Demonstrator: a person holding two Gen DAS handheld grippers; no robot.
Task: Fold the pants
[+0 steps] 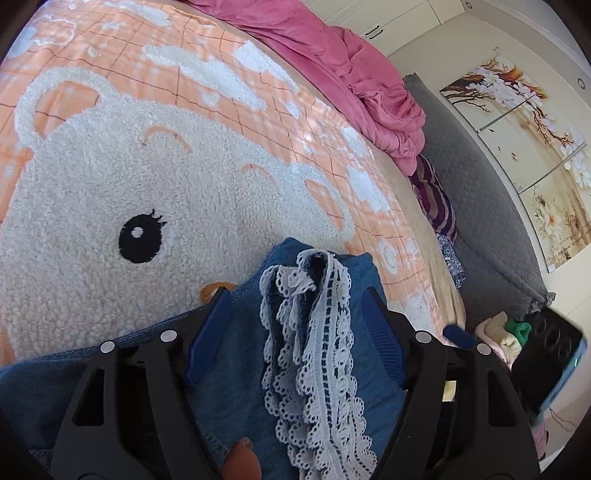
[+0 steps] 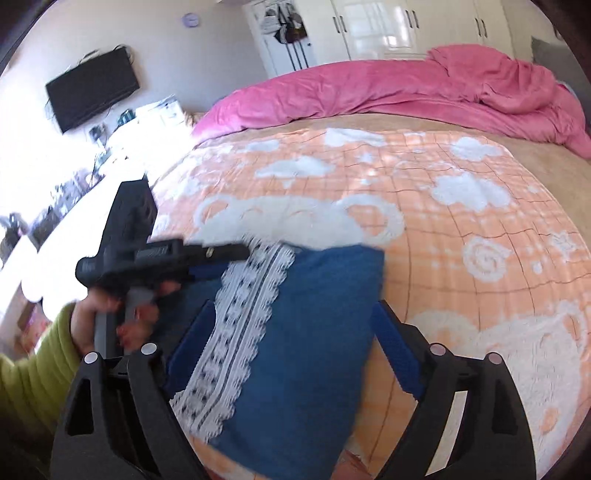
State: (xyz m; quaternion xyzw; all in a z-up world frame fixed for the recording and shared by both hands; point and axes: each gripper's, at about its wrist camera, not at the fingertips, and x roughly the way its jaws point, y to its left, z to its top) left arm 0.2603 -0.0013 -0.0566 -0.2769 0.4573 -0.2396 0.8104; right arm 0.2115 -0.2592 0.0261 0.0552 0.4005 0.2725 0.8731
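Note:
The pants (image 2: 314,325) are blue denim with a white lace trim (image 2: 240,325). They lie folded in a compact block on the orange bear blanket (image 2: 461,206). My right gripper (image 2: 291,332) is open, its blue fingers on either side of the pants. My left gripper (image 1: 295,317) is open too, with the denim (image 1: 236,369) and bunched lace (image 1: 314,332) lying between its fingers. From the right wrist view the left gripper (image 2: 229,258) reaches over the pants' far left edge, held by a hand in a green sleeve.
A crumpled pink duvet (image 2: 406,85) lies along the far side of the bed. A grey padded headboard (image 1: 487,206) and striped pillow (image 1: 436,199) are to the right in the left wrist view. A wall TV (image 2: 92,88) and white wardrobes (image 2: 406,26) stand beyond.

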